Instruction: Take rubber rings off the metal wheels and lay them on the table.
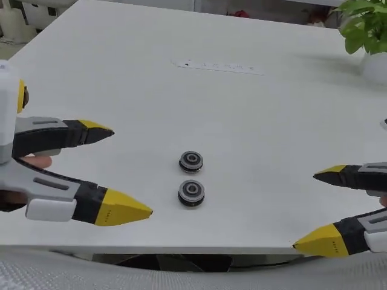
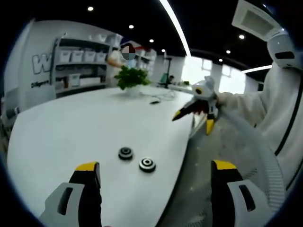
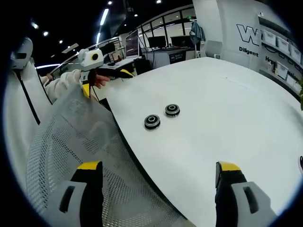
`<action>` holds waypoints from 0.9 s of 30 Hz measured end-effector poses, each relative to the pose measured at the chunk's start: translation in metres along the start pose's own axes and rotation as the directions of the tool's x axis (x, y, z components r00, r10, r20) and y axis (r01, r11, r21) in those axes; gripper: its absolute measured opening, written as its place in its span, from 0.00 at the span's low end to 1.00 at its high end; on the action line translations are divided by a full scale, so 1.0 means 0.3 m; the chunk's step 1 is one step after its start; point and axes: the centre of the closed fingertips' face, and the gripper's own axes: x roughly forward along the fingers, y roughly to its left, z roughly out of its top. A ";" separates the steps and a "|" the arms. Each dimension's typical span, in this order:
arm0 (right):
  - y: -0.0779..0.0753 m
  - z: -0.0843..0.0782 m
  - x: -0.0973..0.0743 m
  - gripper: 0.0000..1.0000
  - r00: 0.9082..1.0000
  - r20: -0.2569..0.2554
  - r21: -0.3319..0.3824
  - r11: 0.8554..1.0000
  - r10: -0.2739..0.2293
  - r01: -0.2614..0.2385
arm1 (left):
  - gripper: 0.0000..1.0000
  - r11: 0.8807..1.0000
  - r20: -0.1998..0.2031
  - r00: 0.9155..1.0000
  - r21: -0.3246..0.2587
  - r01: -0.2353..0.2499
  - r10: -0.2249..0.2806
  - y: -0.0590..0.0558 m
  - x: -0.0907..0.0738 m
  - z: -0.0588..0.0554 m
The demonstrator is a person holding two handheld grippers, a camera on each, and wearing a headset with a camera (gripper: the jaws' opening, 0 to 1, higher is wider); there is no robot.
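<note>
Left gripper (image 1: 130, 171), right gripper (image 1: 304, 210), wheels (image 1: 191, 162) (image 1: 191, 193), table (image 1: 254, 121)

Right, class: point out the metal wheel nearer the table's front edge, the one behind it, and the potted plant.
nearer wheel (image 1: 191, 193): head view, on its centre hub.
farther wheel (image 1: 191, 161): head view, on its centre hub.
potted plant (image 1: 363, 24): head view, on its leaves.
</note>
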 end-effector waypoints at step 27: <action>0.000 0.050 -0.007 0.94 0.999 0.009 -0.051 0.998 0.042 -0.041 | 0.97 0.996 -0.048 0.999 0.085 0.028 -0.024 -0.010 0.003 0.023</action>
